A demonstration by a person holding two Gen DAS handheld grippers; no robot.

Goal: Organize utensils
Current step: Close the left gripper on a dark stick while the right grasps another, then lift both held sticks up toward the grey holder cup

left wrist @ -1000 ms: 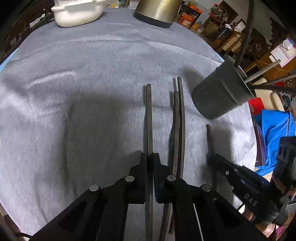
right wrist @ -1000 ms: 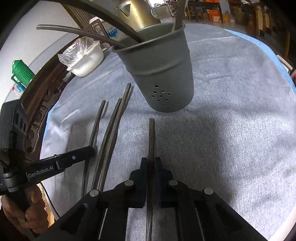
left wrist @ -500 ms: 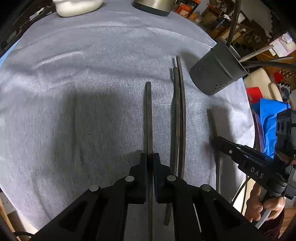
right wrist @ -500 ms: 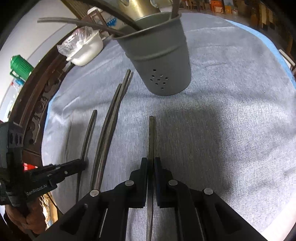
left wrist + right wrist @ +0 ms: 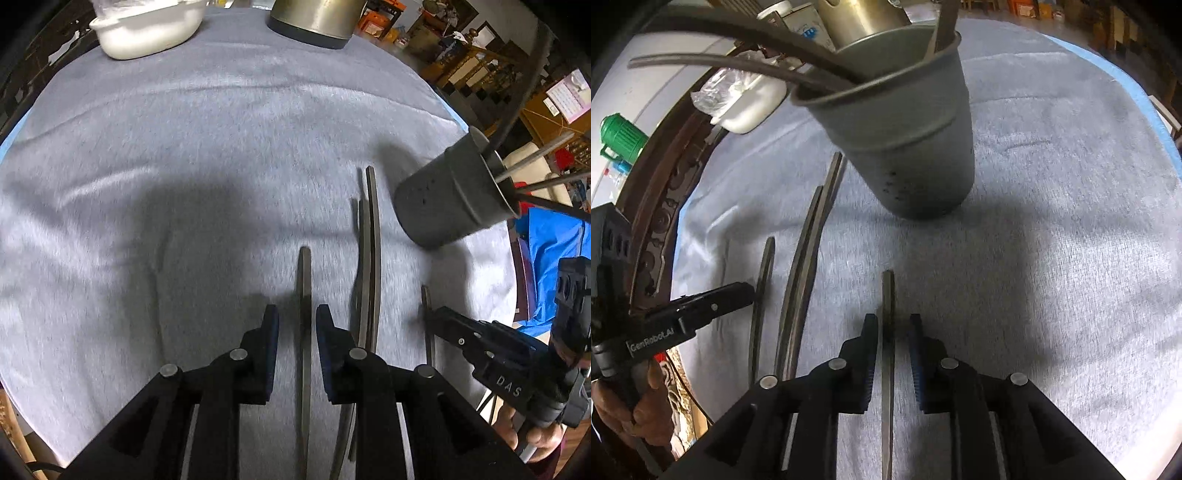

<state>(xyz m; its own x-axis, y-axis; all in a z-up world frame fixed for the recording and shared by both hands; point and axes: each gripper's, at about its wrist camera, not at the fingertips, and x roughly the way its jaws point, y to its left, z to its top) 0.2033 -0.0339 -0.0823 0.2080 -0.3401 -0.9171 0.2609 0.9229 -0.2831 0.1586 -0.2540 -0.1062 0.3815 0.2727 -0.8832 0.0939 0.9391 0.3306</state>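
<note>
On the left, the left gripper (image 5: 297, 325) reaches low and forward over the grey tablecloth (image 5: 184, 184), its jaws parted narrowly on either side of a flat dark utensil handle (image 5: 304, 295). There is a visible gap on both sides, so the pads are not pinching it. In the right wrist view the same gripper comes in from the left edge, a hand (image 5: 631, 402) wrapped around its grip, its tip just beside that leftmost utensil.

Moving right, a pair of long dark utensils (image 5: 369, 258) lies side by side on the cloth, close together and touching along part of their length, tips pointing towards the far side of the table.

Further right, the grey perforated utensil holder (image 5: 905, 129) stands near those tips, with several long handles leaning out of it.

Rightmost, the right gripper (image 5: 894, 343) sits low over the cloth, pointed at the holder. Its jaws are slightly apart around another flat utensil (image 5: 888, 306), which lies on the cloth between the fingers with a slim gap each side.

At the far edge sit a white container (image 5: 147, 29) and a metal pot (image 5: 314, 18).
</note>
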